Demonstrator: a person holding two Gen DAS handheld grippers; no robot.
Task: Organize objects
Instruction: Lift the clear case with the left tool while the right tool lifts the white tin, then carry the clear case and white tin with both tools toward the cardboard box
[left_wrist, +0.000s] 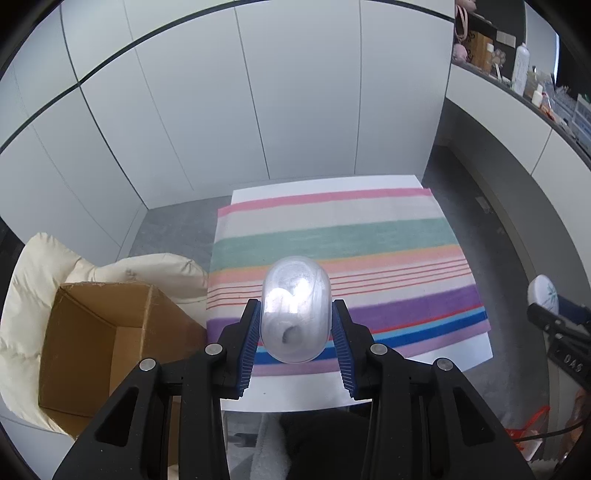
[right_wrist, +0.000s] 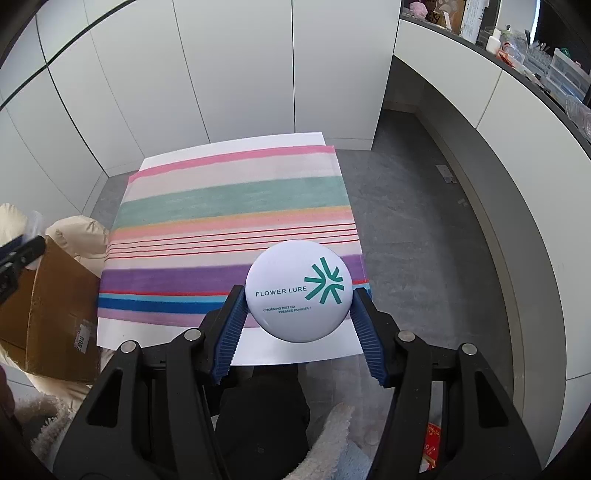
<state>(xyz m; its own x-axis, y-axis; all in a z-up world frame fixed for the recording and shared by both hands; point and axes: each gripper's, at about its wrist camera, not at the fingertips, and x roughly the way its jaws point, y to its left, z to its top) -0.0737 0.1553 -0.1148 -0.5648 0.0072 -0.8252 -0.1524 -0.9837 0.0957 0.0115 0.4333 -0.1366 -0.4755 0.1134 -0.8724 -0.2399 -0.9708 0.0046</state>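
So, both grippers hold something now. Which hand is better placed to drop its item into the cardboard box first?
Probably the left. The left gripper, shut on the clear capsule, is beside the open cardboard box. The right gripper, holding the powder compact, is farther across the striped cloth.

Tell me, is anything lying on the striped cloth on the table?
No. In the right wrist view the striped cloth is bare, and the white compact is held above it.

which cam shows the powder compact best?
Right wrist: the compact fills the centre, lid text readable, clamped in the right gripper. Left wrist catches only a sliver of it at the right edge.
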